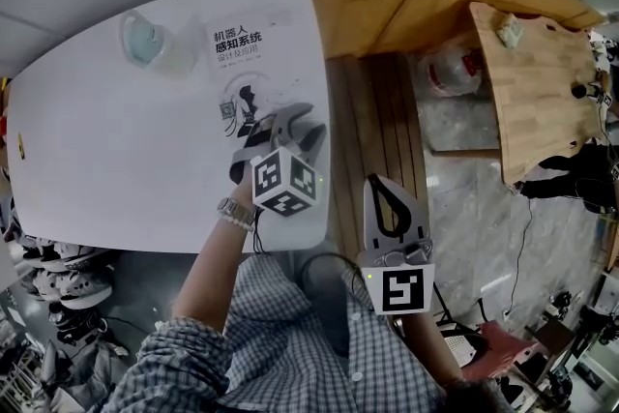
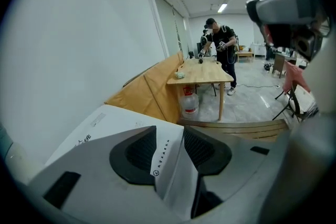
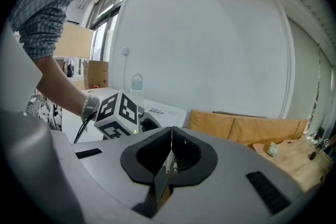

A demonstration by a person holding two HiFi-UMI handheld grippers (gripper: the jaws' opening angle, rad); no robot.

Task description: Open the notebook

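So the left gripper (image 2: 170, 136) has its jaws wide apart, with an edge of the notebook (image 1: 247, 53) sitting between them but not pinched. The notebook lies flat at the 3 o'clock edge of the white table (image 1: 116, 169), and the right gripper (image 3: 171, 139) hangs off the table at the left one's 5 o'clock, jaws fully together on nothing. My worry is that nothing pins the book down, so a bite that takes more than the cover could lift or drag the whole thing toward that edge. The cover reads 机器人 感知系统 设计及应用; the small line of print between the jaws is too tiny to read.
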